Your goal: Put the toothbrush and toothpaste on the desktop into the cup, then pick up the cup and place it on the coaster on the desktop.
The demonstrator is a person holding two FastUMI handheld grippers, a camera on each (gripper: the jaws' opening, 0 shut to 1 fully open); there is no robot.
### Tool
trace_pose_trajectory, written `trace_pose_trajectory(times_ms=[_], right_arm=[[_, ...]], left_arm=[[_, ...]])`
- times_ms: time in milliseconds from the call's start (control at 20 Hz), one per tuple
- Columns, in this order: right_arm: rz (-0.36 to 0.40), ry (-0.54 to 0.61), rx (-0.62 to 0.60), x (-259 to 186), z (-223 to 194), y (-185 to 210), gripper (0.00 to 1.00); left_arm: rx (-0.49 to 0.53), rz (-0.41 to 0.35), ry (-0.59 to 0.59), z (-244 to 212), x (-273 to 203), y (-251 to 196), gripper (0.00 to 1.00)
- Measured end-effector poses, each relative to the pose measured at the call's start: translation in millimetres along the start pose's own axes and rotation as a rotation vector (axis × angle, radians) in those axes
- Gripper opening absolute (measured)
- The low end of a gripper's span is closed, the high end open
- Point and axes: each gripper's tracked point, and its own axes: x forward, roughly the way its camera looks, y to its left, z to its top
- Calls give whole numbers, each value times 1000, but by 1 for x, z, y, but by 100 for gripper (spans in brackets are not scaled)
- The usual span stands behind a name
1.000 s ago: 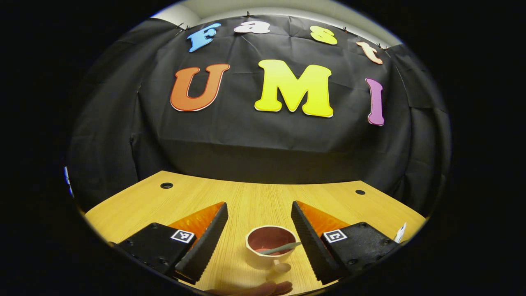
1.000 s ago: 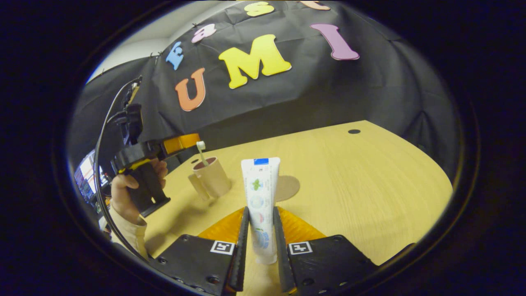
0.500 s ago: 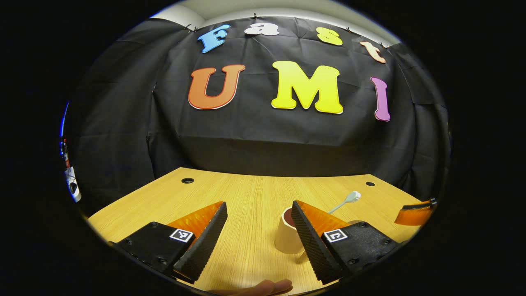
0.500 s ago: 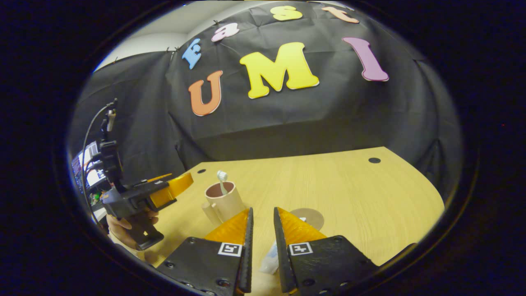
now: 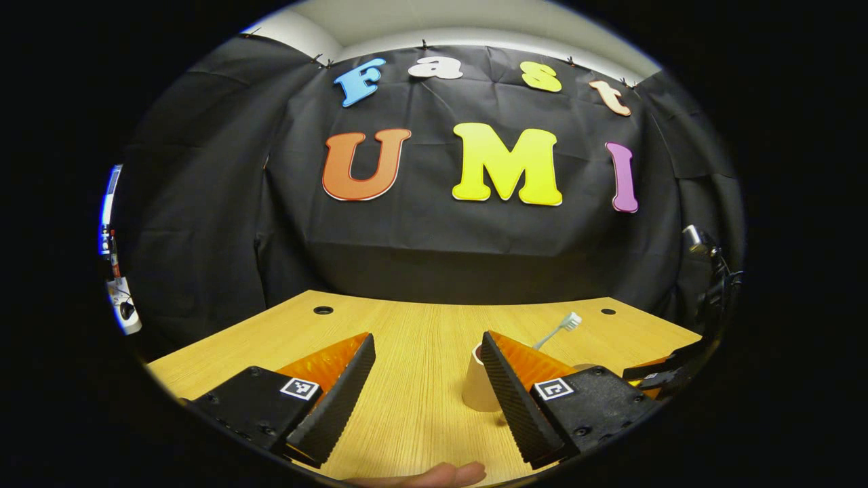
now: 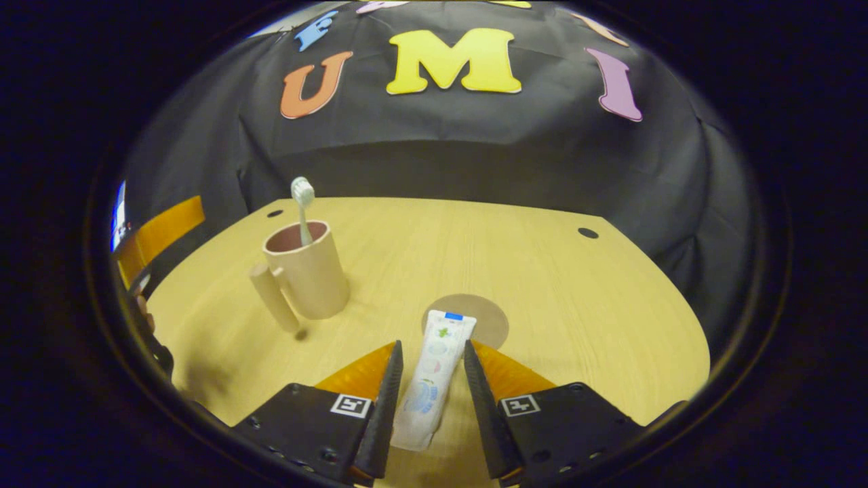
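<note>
While the white toothbrush (image 6: 301,211) is already standing head-up in the beige handled plastic cup (image 6: 306,271), the right hand-held gripper (image 6: 430,396) is hovering over the light wooden surface (image 6: 583,305) with the white toothpaste tube (image 6: 431,378) lying between its fingers. Whether both fingers are pressing on the tube I cannot tell; small gaps seem to show along its sides. The tube's flat end is pointing toward 12 o'clock, at the round brown coaster (image 6: 489,318) just beyond it. The cup is sitting toward 10 o'clock, its handle turned outward, likely so it can be gripped later. The left hand-held gripper (image 5: 427,390) is hanging released, jaws spread wide, with the cup (image 5: 479,390) peeking beside its right finger, probably keeping clear while the tube is being handled.
</note>
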Motion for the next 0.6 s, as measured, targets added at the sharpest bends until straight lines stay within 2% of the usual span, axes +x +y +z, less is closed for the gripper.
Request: trace_pose_trajectory(times_ms=[300, 400, 450, 500, 550, 600], right_arm=[[-50, 147, 26, 17, -21, 6, 53], [-30, 173, 90, 17, -22, 9, 55], [-18, 191, 110, 15, -23, 8, 43], [-6, 193, 130, 18, -23, 8, 37], [10, 198, 155, 17, -23, 9, 39], [25, 194, 174, 18, -22, 9, 34]], left_arm=[[31, -3, -33, 3, -19, 7, 99], [28, -7, -31, 1, -23, 8, 99], [24, -6, -33, 1, -24, 9, 99], [19, -6, -33, 0, -25, 11, 99], [14, -5, -32, 0, -26, 12, 99], [7, -2, -32, -1, -27, 15, 99]])
